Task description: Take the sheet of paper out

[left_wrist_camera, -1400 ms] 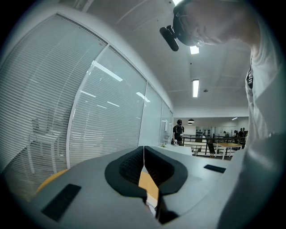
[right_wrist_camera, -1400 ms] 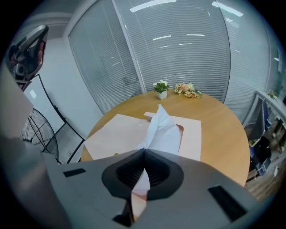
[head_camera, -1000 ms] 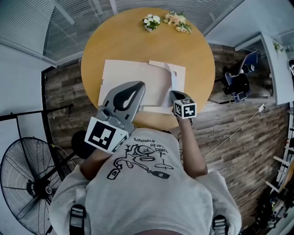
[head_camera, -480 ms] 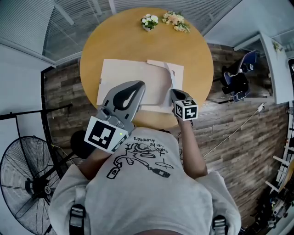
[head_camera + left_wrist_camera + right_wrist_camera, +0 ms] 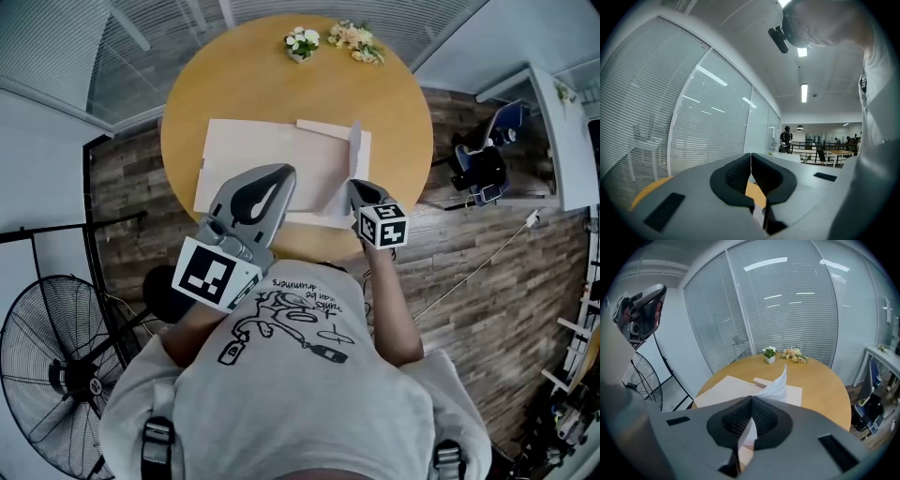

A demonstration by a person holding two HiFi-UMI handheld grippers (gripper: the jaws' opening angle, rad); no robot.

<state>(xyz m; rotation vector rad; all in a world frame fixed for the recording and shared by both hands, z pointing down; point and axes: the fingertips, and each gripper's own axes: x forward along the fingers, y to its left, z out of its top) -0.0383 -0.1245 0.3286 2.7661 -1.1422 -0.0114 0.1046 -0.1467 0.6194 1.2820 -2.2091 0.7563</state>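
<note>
White sheet of paper (image 5: 780,382), one, pinched by right gripper (image 5: 751,401); left gripper (image 5: 750,157) pressed together; two flower bunches (image 5: 303,42).

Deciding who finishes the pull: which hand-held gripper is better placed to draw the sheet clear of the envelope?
Right. The right hand-held gripper is shut on the sheet of paper, its far end raised above the envelope. The left hand-held gripper is shut on nothing, pointing level.
</note>
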